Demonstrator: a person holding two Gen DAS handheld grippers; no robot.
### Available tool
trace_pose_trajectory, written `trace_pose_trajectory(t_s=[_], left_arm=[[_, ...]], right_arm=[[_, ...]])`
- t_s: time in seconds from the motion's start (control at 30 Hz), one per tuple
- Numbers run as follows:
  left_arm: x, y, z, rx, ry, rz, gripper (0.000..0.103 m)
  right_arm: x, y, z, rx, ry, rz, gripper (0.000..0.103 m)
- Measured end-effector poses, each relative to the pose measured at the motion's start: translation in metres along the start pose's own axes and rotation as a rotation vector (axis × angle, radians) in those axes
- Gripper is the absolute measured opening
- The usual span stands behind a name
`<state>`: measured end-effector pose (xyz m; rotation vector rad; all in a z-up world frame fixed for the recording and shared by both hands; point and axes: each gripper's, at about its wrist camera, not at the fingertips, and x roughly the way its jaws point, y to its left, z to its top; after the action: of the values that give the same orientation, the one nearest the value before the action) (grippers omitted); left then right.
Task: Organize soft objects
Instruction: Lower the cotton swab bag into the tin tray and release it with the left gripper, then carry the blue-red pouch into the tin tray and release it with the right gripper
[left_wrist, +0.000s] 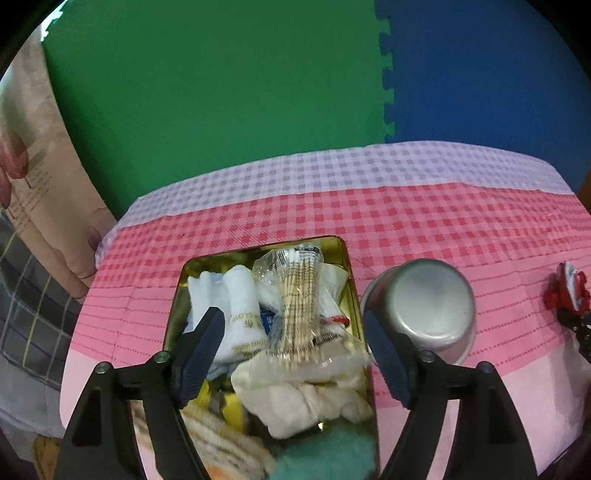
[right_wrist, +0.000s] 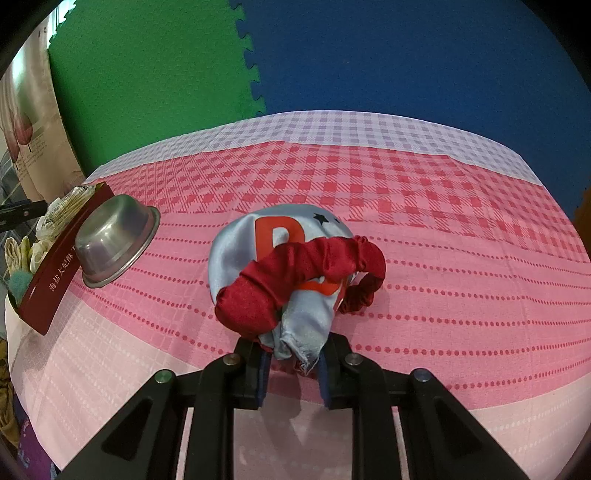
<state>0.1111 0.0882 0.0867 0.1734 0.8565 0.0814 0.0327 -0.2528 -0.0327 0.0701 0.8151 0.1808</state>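
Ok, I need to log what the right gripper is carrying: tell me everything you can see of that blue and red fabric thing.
The satin cap is pale blue shiny cloth with a big red letter and a black star, edged by a ruched dark red band. It lies bunched on the pink tablecloth, its frayed blue edge pinched in the right gripper.

Glossy gold metal tin (left_wrist: 343, 258); matt steel bowl (left_wrist: 432, 299); satin cloth cap (right_wrist: 295, 266).

Both wrist views look steeply down, sharing the steel bowl (left_wrist: 424, 306).
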Motion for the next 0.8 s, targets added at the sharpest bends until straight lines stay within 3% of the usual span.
trace_pose_trajectory(t_s=[0.23, 0.43, 0.63, 0.8], left_arm=[[-0.039, 0.003, -0.03, -0.079, -0.022, 0.002, 0.087], [-0.077, 0.02, -0.088, -0.206, -0.046, 0.008, 0.094], [-0.091, 0.037, -0.133, -0.268, -0.041, 0.075, 0.096], [-0.089, 0.047, -0.139, -0.298, -0.035, 0.075, 0.096]], right_arm=[[0.001, 0.0, 0.0, -0.003, 0.003, 0.002, 0.02], [-0.001, 0.008, 0.003, -0.04, 0.02, 0.009, 0.02], [-0.017, 0.039, 0.016, -0.046, 0.01, 0.102, 0.021], [-0.04, 0.098, 0.046, -0.101, -0.017, 0.249, 0.021]])
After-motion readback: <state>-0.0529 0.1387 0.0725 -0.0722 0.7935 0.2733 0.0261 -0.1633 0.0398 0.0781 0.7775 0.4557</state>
